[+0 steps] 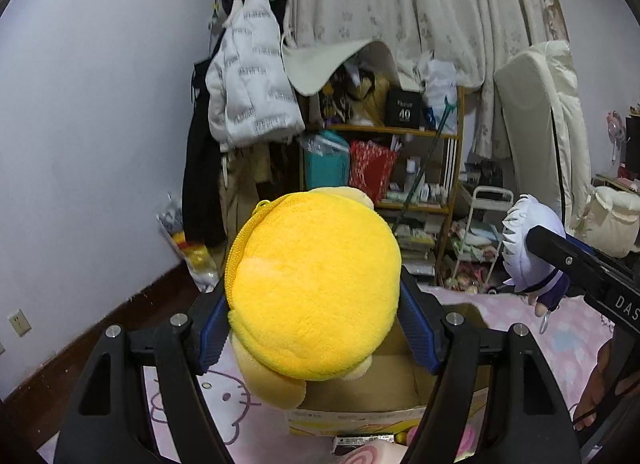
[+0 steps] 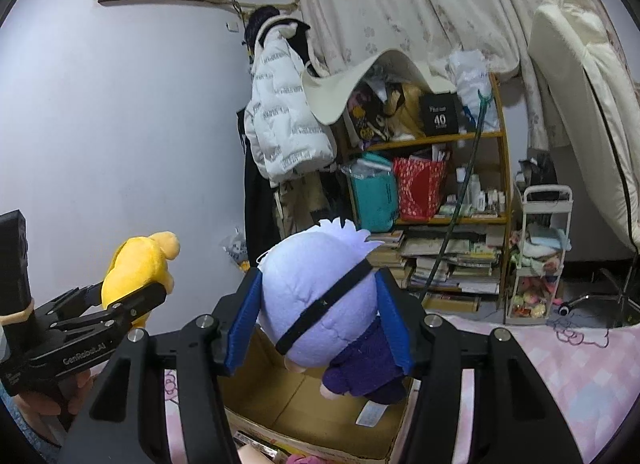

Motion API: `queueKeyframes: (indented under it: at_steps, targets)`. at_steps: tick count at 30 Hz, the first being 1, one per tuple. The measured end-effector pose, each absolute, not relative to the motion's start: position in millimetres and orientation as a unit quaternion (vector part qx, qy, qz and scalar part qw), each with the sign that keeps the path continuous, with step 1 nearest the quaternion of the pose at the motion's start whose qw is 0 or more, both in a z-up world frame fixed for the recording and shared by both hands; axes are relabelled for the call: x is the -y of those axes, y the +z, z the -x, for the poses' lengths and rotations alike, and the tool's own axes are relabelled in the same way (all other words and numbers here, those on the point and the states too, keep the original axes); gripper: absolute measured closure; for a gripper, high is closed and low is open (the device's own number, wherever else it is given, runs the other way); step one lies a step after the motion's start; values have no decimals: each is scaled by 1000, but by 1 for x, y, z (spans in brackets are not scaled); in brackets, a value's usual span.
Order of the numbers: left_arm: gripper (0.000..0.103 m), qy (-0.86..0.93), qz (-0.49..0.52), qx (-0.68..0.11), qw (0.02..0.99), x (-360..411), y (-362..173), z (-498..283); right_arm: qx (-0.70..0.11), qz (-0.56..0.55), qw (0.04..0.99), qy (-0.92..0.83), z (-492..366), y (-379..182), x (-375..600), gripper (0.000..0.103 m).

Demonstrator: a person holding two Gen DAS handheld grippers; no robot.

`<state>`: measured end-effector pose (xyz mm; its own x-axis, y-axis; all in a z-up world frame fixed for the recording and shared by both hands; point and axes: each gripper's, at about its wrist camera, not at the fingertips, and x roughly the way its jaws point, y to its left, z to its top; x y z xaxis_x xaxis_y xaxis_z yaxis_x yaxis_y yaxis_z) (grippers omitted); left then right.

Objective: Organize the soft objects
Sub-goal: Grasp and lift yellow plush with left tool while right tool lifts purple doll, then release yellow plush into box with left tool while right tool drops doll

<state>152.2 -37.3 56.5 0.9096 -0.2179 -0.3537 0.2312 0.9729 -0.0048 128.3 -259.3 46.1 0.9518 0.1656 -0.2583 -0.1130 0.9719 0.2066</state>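
My left gripper (image 1: pixel 316 320) is shut on a round yellow plush toy (image 1: pixel 316 288) with a zipper along its edge, held above an open cardboard box (image 1: pixel 360 414). In the right wrist view that yellow plush (image 2: pixel 136 264) shows at the left in the left gripper (image 2: pixel 124 296). My right gripper (image 2: pixel 320 320) is shut on a white-haired plush doll (image 2: pixel 320 300) with a black band and purple clothes, hanging over the same cardboard box (image 2: pixel 312 412). The doll (image 1: pixel 532 240) also appears at the right of the left wrist view.
The box sits on a pink patterned bed cover (image 2: pixel 568 384). Behind stand a cluttered wooden shelf (image 2: pixel 440 180), hanging coats (image 2: pixel 284 124), curtains (image 2: pixel 400 4), a small white cart (image 2: pixel 536 260) and a folded mattress (image 2: pixel 588 124). A person's hand (image 2: pixel 44 404) holds the left gripper.
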Motion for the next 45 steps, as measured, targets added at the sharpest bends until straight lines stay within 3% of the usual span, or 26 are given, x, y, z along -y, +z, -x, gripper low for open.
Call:
queueKeyframes:
  at_steps: [23, 35, 39, 45]
  targets:
    - [28, -152, -14, -258, 954, 57, -3, -187, -222, -126, 963, 88, -169, -17, 266, 38]
    - [8, -137, -27, -265, 954, 58, -6, -181, -241, -144, 956, 86, -168, -22, 271, 35]
    - [7, -131, -17, -273, 953, 52, -3, -178, -235, -143, 958, 77, -160, -18, 271, 19]
    - [7, -99, -35, -274, 956, 40, 3, -160, -253, -131, 954, 90, -148, -13, 268, 16]
